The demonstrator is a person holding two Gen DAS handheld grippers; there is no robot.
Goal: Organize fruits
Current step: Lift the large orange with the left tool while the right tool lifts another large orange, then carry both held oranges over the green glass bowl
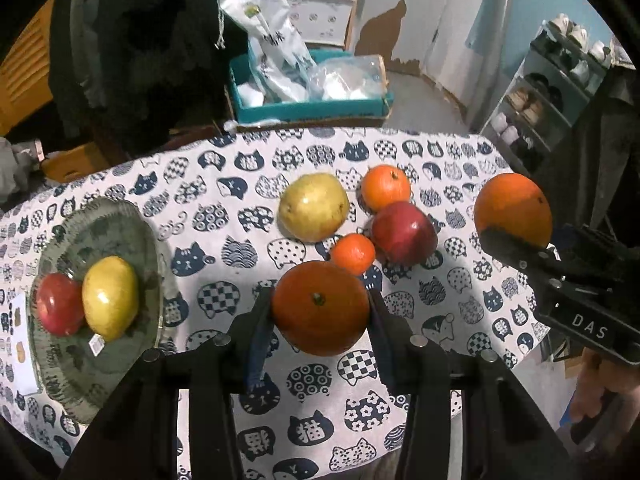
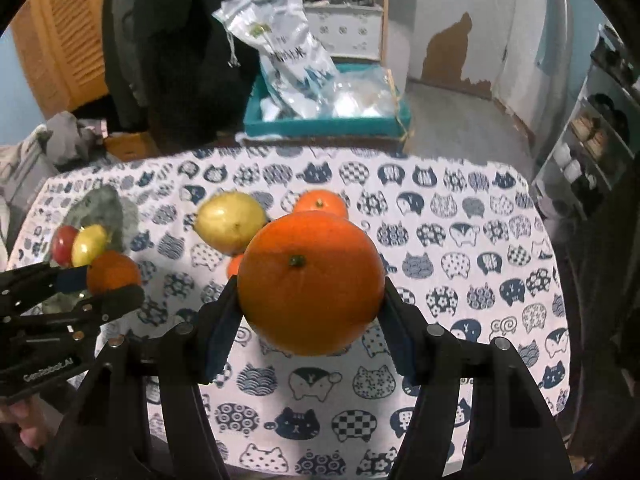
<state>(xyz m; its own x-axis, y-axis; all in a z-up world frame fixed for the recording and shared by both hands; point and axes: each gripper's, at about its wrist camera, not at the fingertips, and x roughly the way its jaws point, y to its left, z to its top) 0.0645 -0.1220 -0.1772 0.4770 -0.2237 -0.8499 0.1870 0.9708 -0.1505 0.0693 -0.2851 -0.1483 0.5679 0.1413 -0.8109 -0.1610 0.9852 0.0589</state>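
Note:
My left gripper [image 1: 320,308] is shut on a large orange [image 1: 320,308], held above the cat-print tablecloth. My right gripper [image 2: 310,284] is shut on another large orange [image 2: 310,284]; it also shows in the left wrist view [image 1: 512,208] at the right. A grey plate [image 1: 116,224] at the left holds a red apple [image 1: 58,308] and a yellow pear [image 1: 110,296]. On the cloth lie a yellow pear [image 1: 312,206], an orange [image 1: 386,186], a red apple [image 1: 404,232] and a small tangerine [image 1: 352,252].
A teal box [image 1: 308,110] with plastic bags stands beyond the table's far edge. A shoe rack [image 1: 552,92] is at the right. A white card [image 1: 20,344] lies left of the plate. Dark clothing hangs at the back left.

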